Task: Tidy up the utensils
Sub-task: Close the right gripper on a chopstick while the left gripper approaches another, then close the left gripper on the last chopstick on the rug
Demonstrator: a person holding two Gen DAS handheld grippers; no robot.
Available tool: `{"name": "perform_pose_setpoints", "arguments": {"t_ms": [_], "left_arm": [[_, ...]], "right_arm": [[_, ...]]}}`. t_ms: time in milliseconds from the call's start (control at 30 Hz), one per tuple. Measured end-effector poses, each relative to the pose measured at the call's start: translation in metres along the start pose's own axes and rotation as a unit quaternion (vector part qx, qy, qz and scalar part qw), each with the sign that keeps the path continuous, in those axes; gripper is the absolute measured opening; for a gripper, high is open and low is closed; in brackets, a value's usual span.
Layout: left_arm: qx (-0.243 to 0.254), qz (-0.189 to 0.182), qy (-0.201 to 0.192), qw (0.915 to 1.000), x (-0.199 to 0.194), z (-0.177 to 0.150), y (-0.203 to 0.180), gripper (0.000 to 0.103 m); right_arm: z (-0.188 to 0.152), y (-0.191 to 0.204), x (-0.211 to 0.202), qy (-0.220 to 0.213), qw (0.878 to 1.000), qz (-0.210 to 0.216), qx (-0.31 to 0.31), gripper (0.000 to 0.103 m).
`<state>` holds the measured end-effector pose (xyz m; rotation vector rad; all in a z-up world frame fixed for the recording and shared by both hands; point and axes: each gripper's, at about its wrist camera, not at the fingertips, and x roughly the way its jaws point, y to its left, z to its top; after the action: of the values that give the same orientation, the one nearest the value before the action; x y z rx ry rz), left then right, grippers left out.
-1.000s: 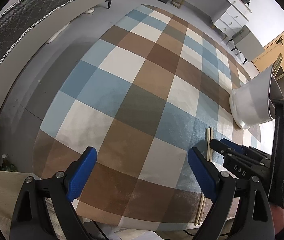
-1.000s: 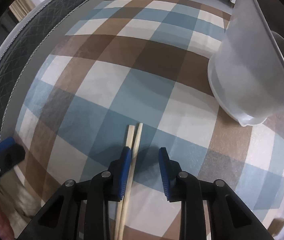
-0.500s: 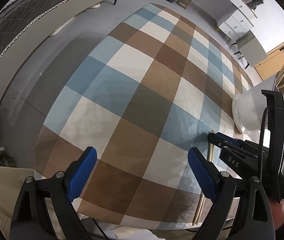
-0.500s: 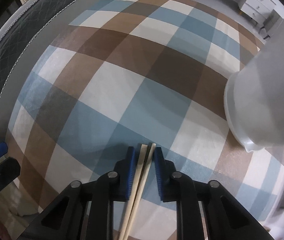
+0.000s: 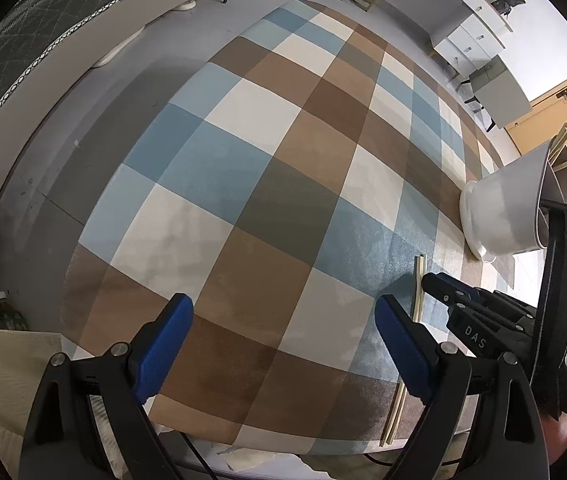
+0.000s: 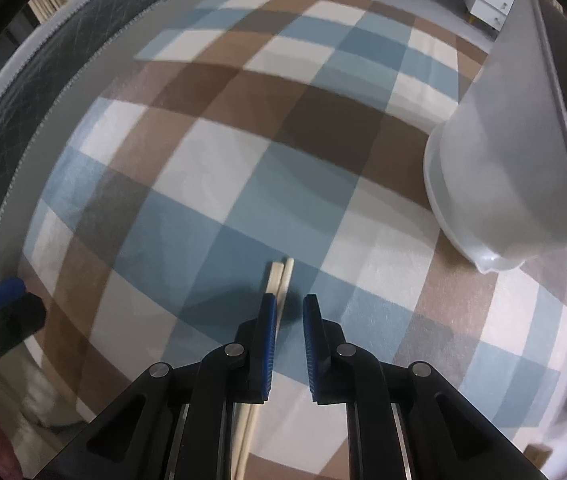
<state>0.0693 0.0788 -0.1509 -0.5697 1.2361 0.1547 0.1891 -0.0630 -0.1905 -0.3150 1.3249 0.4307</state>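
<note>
Right gripper (image 6: 288, 312): your jaws stand a little apart, not pinching; the pair of chopsticks (image 6: 279, 280) lies along the inside of the left pad, not centred in the gap.
Left gripper (image 5: 283, 320): spread wide, holding nothing, above the checked tablecloth (image 5: 283, 168).
Chopsticks: flat on the cloth, side by side and touching; their far tips lie in front of your right jaws, and the near ends reach the table edge.
Step in hand: I judge this is the pick-up of the pair; they are not gripped.
Next move: shift a little to the left so both sticks sit between the pads, then press together.
Holder (image 6: 511, 184): white, tall, near on your right; the left view shows several sticks (image 5: 561, 142) in it.
</note>
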Motion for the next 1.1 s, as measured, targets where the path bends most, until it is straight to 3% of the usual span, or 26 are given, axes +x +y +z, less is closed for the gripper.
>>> {"name": "perform_pose_setpoints", "arguments": {"t_ms": [133, 400, 667, 900, 1100], "left_arm": [[-0.001, 0.000, 0.001, 1.0000, 0.000, 0.000, 0.000, 0.089], [-0.013, 0.001, 0.007, 0.9999, 0.001, 0.000, 0.006, 0.089], [-0.015, 0.014, 0.004, 0.9998, 0.003, 0.002, 0.009, 0.089], [0.013, 0.019, 0.003, 0.9997, 0.009, -0.002, -0.001, 0.089], [0.059, 0.000, 0.012, 0.9982, 0.018, -0.009, -0.023, 0.089]], "right_arm": [[0.004, 0.008, 0.003, 0.014, 1.000, -0.026, -0.006, 0.011], [0.019, 0.018, 0.005, 0.008, 1.000, -0.025, 0.003, 0.012], [0.016, 0.023, 0.007, -0.022, 1.000, 0.004, -0.004, 0.004], [-0.024, -0.011, -0.024, -0.109, 0.991, 0.056, 0.058, 0.004], [-0.048, -0.054, -0.063, -0.189, 0.968, 0.106, 0.129, 0.004]]}}
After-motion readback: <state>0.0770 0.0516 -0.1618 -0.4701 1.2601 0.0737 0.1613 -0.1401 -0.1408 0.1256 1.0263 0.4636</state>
